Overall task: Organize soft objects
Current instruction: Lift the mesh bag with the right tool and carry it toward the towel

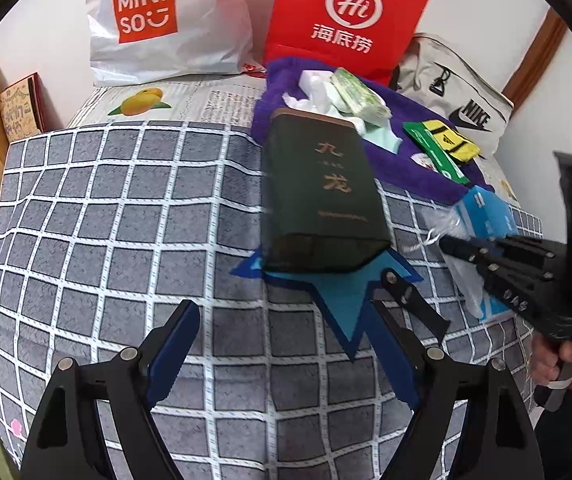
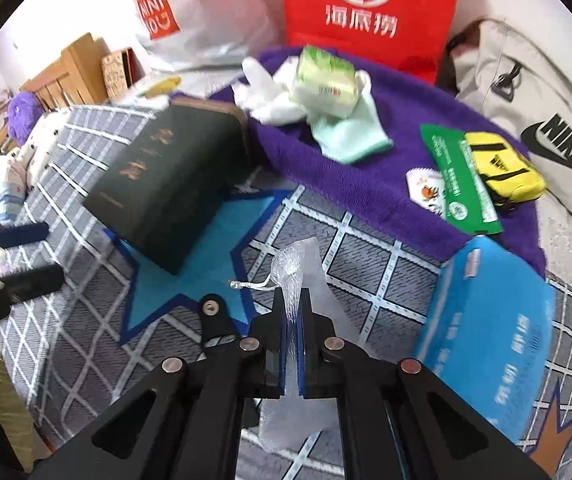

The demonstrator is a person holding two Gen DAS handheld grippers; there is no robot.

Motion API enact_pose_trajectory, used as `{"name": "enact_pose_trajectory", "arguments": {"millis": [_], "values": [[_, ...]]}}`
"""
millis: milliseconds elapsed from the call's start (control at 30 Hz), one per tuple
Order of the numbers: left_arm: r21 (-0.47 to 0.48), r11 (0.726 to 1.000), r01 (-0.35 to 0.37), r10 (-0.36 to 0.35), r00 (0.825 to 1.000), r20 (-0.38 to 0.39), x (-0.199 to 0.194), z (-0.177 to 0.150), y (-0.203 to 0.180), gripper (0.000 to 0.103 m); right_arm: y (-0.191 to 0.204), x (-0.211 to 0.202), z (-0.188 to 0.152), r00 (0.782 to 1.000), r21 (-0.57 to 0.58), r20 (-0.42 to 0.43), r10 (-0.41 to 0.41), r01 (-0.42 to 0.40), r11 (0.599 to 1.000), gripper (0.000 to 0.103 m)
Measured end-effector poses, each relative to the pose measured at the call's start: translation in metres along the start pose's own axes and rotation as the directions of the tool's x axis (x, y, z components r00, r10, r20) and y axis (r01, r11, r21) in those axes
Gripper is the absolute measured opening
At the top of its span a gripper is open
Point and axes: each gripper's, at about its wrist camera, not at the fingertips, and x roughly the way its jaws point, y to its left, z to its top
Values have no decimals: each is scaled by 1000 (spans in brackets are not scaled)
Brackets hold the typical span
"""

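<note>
My right gripper [image 2: 294, 308] is shut on a clear bubble-wrap drawstring bag [image 2: 298, 264] and holds it above the grey checked bedcover; the gripper also shows at the right of the left wrist view [image 1: 462, 250]. My left gripper [image 1: 286, 336] is open and empty, low over the bedcover, in front of a dark green tin box [image 1: 322, 196] that lies on a blue star patch [image 1: 342, 304]. On a purple towel [image 2: 386, 176] lie white gloves [image 2: 270, 96], a green tissue pack [image 2: 326, 80], a mint cloth [image 2: 346, 136], a green packet [image 2: 462, 180] and a yellow pouch [image 2: 502, 168].
A blue tissue pack [image 2: 490, 340] lies at the right on the bedcover [image 1: 126, 220]. A white Miniso bag [image 1: 166, 20], a red paper bag [image 1: 350, 16] and a grey Nike bag [image 1: 458, 96] stand along the back wall. A wooden bedframe [image 2: 66, 72] is at the left.
</note>
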Motion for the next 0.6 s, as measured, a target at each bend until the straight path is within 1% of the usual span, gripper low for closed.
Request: {"name": "enact_pose_trajectory", "arguments": {"millis": [267, 467, 600], "values": [[29, 1000, -1, 2, 999, -32, 7, -16, -30, 84, -12, -44, -13, 994, 49, 108, 29, -34, 998, 4], [35, 999, 5, -3, 998, -62, 25, -21, -60, 84, -32, -79, -27, 980, 67, 196, 40, -54, 996, 4], [53, 999, -10, 15, 995, -94, 41, -20, -80, 84, -48, -97, -37, 969, 80, 243, 36, -57, 995, 4]]}}
